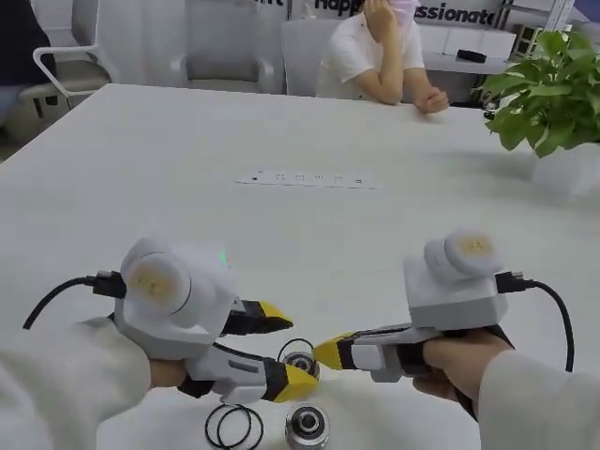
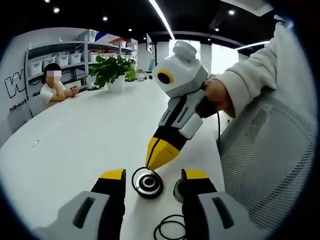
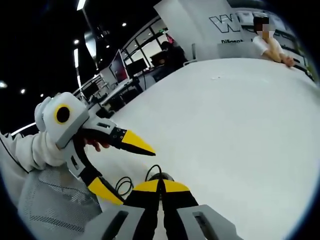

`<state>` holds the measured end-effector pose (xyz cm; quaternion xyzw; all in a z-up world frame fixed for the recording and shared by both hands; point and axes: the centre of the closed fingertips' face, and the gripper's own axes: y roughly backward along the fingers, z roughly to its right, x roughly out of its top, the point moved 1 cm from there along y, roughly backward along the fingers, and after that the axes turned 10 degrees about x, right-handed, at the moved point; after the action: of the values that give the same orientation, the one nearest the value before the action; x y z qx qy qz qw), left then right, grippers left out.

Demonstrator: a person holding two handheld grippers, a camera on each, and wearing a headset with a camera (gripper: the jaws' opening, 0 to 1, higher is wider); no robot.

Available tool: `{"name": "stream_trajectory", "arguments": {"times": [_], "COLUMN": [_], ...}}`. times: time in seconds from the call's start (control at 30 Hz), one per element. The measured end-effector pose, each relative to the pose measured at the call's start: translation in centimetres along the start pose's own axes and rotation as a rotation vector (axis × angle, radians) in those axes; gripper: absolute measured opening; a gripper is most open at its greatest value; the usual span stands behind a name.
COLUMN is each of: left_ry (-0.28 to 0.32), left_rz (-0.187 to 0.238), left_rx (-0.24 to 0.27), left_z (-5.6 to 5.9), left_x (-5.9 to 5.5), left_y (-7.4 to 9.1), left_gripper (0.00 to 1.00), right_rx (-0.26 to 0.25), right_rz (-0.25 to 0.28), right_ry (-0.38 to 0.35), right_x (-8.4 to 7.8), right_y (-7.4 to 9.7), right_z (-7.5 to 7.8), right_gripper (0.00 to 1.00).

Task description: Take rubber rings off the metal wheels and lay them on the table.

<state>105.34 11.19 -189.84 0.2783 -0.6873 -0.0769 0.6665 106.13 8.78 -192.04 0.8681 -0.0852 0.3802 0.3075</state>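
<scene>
I take the small silver metal wheel with a black rubber ring around it as my reference; it sits on the white desk, close to the near edge. My left gripper has its yellow-tipped jaws spread wide and holding nothing. In the left gripper view the wheel lies on the desk in the gap between them, touching neither jaw.

My right gripper comes in from the other side of the wheel with its jaws pressed together into a single yellow point. That point sits at the rim of the ring, where a thin arc of the ring stands clear of the wheel. I cannot tell whether any of the ring is pinched between the jaws.

A second silver metal wheel lies just beside the first, nearer to me. Two loose black rubber rings lie overlapping on the desk near the first wheel, below my left gripper's lower jaw in the head view.
</scene>
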Motion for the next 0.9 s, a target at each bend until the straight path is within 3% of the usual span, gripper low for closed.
{"name": "stream_trajectory", "arguments": {"times": [0.2, 0.4, 0.57, 0.73, 0.9], "left_ry": [-0.060, -0.072, -0.088, -0.056, -0.028], "left_rz": [-0.005, 0.016, 0.001, 0.004, -0.006], "left_rx": [-0.026, -0.034, -0.038, -0.037, -0.026], "left_z": [0.7, 0.6, 0.7, 0.9, 1.2], "left_x": [0.8, 1.9, 1.6, 1.5, 0.4], "left_y": [1.1, 2.7, 4.2, 6.5, 8.3], "left_gripper": [0.52, 0.58, 0.61, 0.65, 0.67], "right_rx": [0.001, 0.009, 0.017, 0.035, 0.052], "right_rz": [0.027, 0.063, 0.076, 0.085, 0.089], "right_ry": [-0.009, -0.017, -0.018, -0.015, -0.014], "right_x": [0.5, 1.2, 1.6, 1.9, 2.1], "right_y": [0.4, 0.8, 0.8, 0.8, 0.7], "right_z": [-0.2, -0.6, -0.9, -1.4, -1.9], "right_gripper": [0.00, 0.00, 0.00, 0.00, 0.00]}}
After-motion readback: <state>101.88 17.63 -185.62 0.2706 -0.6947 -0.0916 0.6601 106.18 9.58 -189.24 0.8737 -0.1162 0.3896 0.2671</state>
